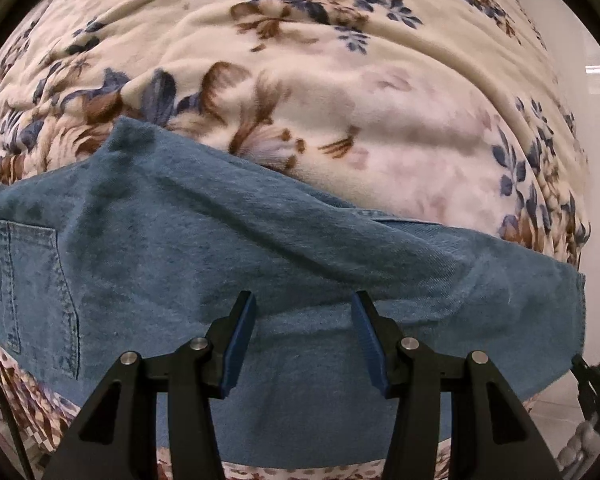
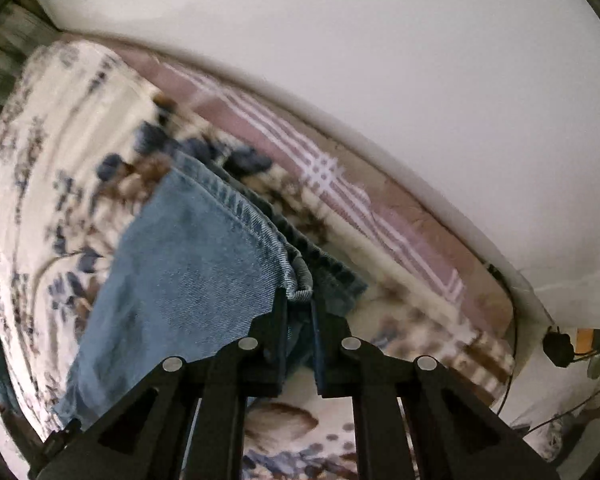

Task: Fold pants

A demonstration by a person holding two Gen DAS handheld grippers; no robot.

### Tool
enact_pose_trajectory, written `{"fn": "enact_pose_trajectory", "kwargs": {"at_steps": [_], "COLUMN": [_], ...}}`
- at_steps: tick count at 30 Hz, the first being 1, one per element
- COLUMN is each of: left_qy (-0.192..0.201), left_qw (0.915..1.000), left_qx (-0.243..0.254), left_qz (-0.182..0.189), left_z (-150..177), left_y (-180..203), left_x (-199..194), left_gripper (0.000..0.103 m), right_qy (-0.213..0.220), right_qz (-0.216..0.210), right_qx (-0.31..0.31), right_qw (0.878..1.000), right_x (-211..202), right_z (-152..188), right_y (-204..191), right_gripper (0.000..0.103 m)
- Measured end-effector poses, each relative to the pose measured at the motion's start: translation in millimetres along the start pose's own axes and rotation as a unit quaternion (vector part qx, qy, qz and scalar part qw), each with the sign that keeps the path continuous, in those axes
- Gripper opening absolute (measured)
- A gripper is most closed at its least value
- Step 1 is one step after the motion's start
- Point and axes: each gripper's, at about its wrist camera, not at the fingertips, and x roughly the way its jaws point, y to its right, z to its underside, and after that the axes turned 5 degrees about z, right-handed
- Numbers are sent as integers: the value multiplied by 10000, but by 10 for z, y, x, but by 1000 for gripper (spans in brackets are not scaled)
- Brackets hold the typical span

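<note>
The pants [image 1: 220,240] are showing as matt blue denim with a visible twill weave and stitched seams, the hem [image 2: 256,216] paler and rougher. Under them, the blanket [image 1: 340,80] is looking like soft, fuzzy fleece printed with flowers. The left gripper [image 1: 303,344] is showing matt black plastic, ribbed blue pads [image 1: 240,344] and dull metal pins.

Blue denim pants [image 1: 220,248], folded lengthwise, spread across the bed, back pocket up, hem lifted
</note>
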Motion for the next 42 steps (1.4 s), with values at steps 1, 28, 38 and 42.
{"fn": "enact_pose_trajectory", "kwargs": {"at_steps": [1, 28, 38, 42], "left_qy": [2, 331, 204, 86], "left_qw": [10000, 9957, 9916, 9901], "left_qx": [-36, -844, -1262, -1377], "left_qz": [0, 180, 209, 250], "left_z": [10, -473, -555, -616], "left_y": [-14, -1005, -1436, -1480], "left_x": [-3, -426, -191, -63], "left_gripper": [47, 47, 47, 47], "right_qy": [15, -1024, -3402, -3444], "right_qz": [81, -1148, -1860, -1362], "right_qx": [-53, -7893, -5499, -5057], "right_qw": [10000, 5944, 7398, 7792], "right_x": [-57, -19, 842, 1125], "right_z": [-45, 2401, 1495, 1341], "right_y": [6, -4299, -4473, -4240], "right_gripper": [11, 59, 5, 3]}}
